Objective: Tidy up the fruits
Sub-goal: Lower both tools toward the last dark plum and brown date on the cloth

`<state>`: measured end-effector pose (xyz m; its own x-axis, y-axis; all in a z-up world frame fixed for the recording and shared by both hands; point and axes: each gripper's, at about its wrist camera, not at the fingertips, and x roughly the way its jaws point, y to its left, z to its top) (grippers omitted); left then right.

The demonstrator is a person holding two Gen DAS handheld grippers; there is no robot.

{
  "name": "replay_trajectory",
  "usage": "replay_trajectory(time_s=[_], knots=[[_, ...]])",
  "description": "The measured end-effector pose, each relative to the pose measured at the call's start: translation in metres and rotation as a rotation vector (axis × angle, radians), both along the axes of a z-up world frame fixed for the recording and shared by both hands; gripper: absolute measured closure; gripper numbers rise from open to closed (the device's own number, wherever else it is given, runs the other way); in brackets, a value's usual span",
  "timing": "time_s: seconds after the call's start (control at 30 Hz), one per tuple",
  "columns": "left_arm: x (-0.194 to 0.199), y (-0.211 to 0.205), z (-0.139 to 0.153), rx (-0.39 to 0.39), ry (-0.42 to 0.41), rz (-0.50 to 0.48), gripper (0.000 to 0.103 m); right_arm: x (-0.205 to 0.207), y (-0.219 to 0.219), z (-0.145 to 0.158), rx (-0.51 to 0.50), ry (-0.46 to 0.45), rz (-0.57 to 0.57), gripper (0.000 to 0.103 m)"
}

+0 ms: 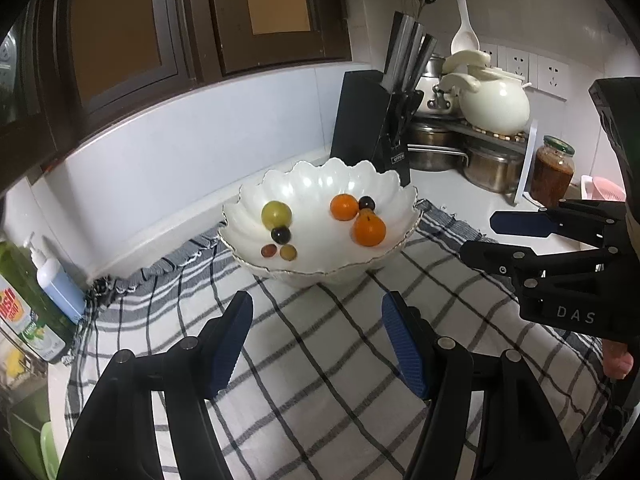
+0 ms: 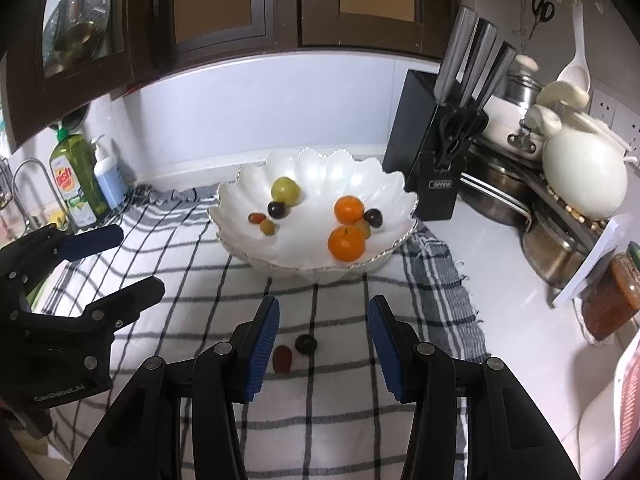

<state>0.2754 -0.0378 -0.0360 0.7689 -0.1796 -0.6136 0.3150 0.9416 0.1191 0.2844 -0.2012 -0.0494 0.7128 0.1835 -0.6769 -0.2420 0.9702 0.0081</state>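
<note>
Two hand-held grippers hover over a checked cloth before a fruit bowl.

Nearest, the right gripper (image 2: 323, 340) has its jaws apart and empty above a red grape (image 2: 282, 358) and a dark grape (image 2: 306, 344); the left gripper (image 1: 316, 344) is likewise open. Beyond, the white bowl (image 2: 400, 196) holds oranges and grapes. A careless pinch could roll or crush these small round grapes.

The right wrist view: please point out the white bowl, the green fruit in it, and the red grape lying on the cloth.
white bowl (image 2: 256, 176), right wrist view, on its bare inner wall.
green fruit (image 2: 285, 189), right wrist view, on its middle.
red grape (image 2: 282, 358), right wrist view, on its middle.
</note>
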Motion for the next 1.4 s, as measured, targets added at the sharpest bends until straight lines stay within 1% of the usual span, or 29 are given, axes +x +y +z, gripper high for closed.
replay_trajectory(time_s=[0.27,0.47,0.57,0.67,0.83,1.0,1.07,1.17,1.27,1.33,1.4], knots=[[0.003,-0.010,-0.027,0.005,0.036,-0.016,0.037,0.006,-0.001,-0.022,-0.019,0.044,0.045,0.055],[0.002,-0.020,-0.044,0.004,0.047,-0.056,0.037,0.012,-0.002,-0.040,-0.037,0.080,0.087,0.055],[0.004,-0.024,-0.052,0.000,0.068,-0.076,0.037,0.016,-0.001,-0.048,-0.053,0.096,0.113,0.055],[0.008,-0.028,-0.061,-0.011,0.105,-0.100,0.037,0.020,0.000,-0.056,-0.067,0.112,0.140,0.055],[0.015,-0.036,-0.073,-0.016,0.142,-0.140,0.038,0.032,0.000,-0.069,-0.058,0.146,0.200,0.056],[0.020,-0.048,-0.084,-0.004,0.164,-0.163,0.042,0.043,0.001,-0.080,-0.061,0.165,0.251,0.056],[0.024,-0.050,-0.087,-0.014,0.181,-0.171,0.043,0.047,0.000,-0.083,-0.054,0.170,0.268,0.057],[0.028,-0.055,-0.091,-0.031,0.203,-0.185,0.045,0.051,0.000,-0.085,-0.037,0.177,0.297,0.061],[0.031,-0.060,-0.094,-0.030,0.210,-0.196,0.047,0.055,0.001,-0.089,-0.033,0.184,0.309,0.064],[0.034,-0.064,-0.095,-0.029,0.215,-0.204,0.048,0.058,0.001,-0.091,-0.017,0.192,0.315,0.068],[0.036,-0.066,-0.096,-0.030,0.216,-0.208,0.050,0.060,0.001,-0.092,-0.005,0.198,0.322,0.069]])
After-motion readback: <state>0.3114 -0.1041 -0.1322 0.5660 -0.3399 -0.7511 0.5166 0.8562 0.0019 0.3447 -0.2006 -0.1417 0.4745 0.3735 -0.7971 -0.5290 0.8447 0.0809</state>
